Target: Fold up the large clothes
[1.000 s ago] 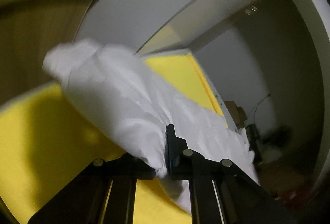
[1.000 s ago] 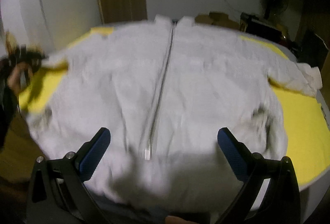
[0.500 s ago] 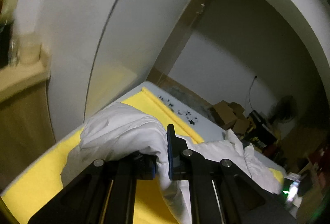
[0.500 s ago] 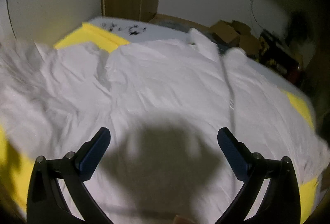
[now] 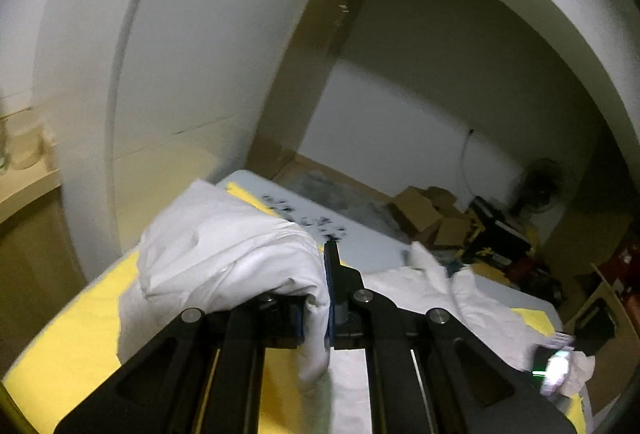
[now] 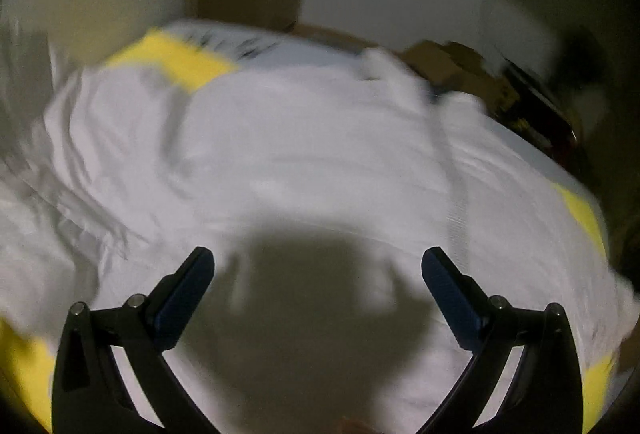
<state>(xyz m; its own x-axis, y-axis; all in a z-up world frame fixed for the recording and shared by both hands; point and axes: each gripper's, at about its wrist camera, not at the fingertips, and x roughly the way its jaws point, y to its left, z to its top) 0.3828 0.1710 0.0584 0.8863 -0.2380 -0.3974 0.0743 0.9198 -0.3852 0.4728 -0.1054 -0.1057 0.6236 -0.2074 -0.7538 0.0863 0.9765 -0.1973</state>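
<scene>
Jacket is white and lies spread on the yellow mat, with its zip running down the front. The mat sits on a table near the wall.

The left gripper is squeezed tight on a bunch of the jacket's cloth, which looks like the sleeve. The sleeve is lifted up off the mat, on the side far from the zip. The right gripper is wide open and holds nothing. It hangs over the middle of the jacket, beside the zip, and its shadow falls on the cloth.

I think the step now is folding the sleeve in across the jacket. To do it well, carry the sleeve toward the zip and keep it pulled flat so it does not bunch. Lay it down gently, then let go. The right gripper could press the jacket down near the zip so the jacket does not slide on the mat.
</scene>
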